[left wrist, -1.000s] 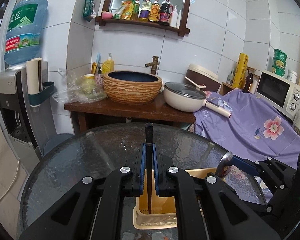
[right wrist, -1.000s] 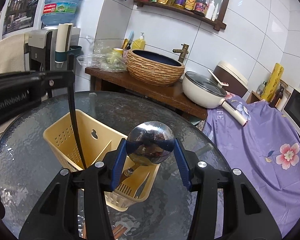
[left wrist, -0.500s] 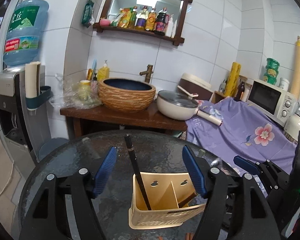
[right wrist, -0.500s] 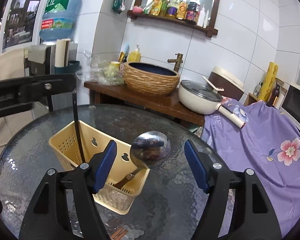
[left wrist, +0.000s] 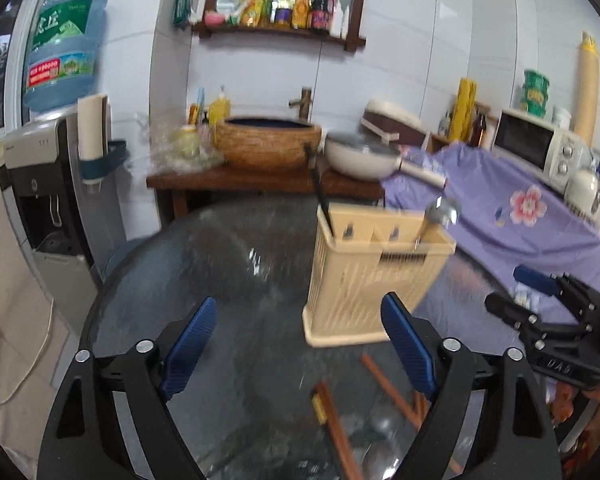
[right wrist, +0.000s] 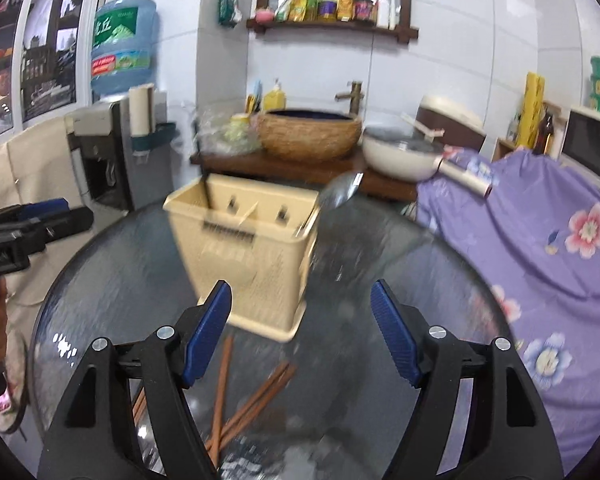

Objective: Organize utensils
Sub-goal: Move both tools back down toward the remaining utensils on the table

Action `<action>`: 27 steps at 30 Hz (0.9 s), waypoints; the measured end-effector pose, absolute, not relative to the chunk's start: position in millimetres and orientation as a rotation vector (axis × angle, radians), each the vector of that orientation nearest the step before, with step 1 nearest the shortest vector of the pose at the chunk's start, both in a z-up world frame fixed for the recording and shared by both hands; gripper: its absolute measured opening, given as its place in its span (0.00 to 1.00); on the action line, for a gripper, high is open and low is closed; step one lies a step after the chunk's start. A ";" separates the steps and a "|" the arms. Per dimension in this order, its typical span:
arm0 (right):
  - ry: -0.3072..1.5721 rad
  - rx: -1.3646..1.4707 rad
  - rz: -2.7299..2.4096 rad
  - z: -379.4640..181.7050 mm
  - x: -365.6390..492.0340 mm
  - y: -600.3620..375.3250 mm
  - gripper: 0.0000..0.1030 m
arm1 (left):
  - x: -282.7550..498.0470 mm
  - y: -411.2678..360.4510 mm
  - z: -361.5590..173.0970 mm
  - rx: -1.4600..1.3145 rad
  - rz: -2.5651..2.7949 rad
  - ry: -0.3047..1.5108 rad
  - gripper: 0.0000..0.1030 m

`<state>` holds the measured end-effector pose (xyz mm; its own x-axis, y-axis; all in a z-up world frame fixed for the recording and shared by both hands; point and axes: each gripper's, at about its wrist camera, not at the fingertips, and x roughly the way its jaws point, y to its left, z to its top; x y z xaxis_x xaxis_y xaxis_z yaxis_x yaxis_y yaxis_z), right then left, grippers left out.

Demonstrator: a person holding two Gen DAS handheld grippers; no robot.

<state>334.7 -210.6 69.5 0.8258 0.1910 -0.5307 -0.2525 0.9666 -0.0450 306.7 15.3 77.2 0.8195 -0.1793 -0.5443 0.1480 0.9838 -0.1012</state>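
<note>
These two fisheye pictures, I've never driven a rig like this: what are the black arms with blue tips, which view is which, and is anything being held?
There is no robot: a person carries a hand-held two-finger clamp in each hand, with a camera looking along its fingers. One picture looks past the left gripper, the other past the right gripper; each also shows the other gripper at its edge. Both are empty, and the left gripper's jaws are opening.

On the glass table stands a beige utensil holder with a black chopstick and a metal ladle in it. Brown chopsticks lie loose in front, waiting to be sorted.
</note>
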 end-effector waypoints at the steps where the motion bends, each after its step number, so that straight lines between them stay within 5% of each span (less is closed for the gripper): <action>1: 0.564 -0.118 0.242 63.4 331.2 -209.6 0.70 | 304.3 17.5 68.9 -0.049 -0.169 0.608 0.73; 8: 0.694 -0.116 0.277 14.0 327.4 -195.2 0.61 | 300.8 26.6 8.2 -0.031 -0.168 0.782 0.46; 12: 0.762 -0.103 0.315 -5.2 331.5 -187.3 0.57 | 302.5 19.9 -13.7 -0.013 -0.200 0.838 0.40; 27: 0.910 -0.093 0.341 -37.8 360.7 -169.5 0.51 | 268.4 -21.6 -21.9 0.011 -0.357 0.863 0.37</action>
